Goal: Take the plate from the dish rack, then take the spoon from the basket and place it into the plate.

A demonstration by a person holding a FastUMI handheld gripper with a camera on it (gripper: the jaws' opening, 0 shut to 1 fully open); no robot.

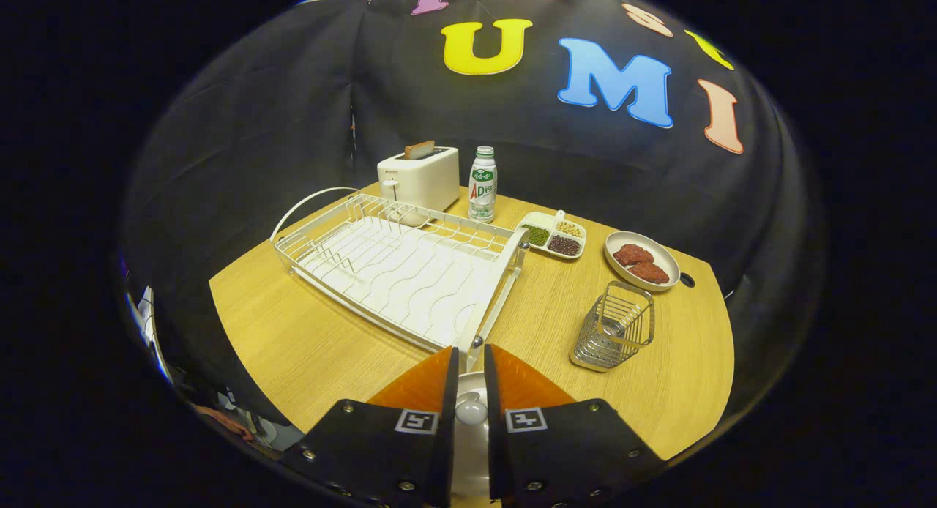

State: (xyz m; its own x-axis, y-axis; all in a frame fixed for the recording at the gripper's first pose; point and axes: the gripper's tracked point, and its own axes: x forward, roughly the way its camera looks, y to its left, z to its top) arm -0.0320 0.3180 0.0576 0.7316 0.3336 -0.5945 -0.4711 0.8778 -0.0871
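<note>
My gripper (471,354) hangs over the near edge of the wooden table (293,347), and its orange fingers (421,380) stand close together. In the narrow gap between them sits the white spoon (471,411), its rounded end showing, and both fingers appear to press on it. Under the spoon and the fingers lies the white plate (468,464), mostly hidden by the gripper. The white dish rack (399,274) stretches just beyond the fingertips with nothing in it. The wire basket (615,325) stands ahead to the right, also with nothing in it.
At the back of the table stand a white toaster (419,175) with a slice of toast and a small bottle (482,184). A divided dish of beans (553,235) and a bowl of red patties (641,261) lie right of the rack.
</note>
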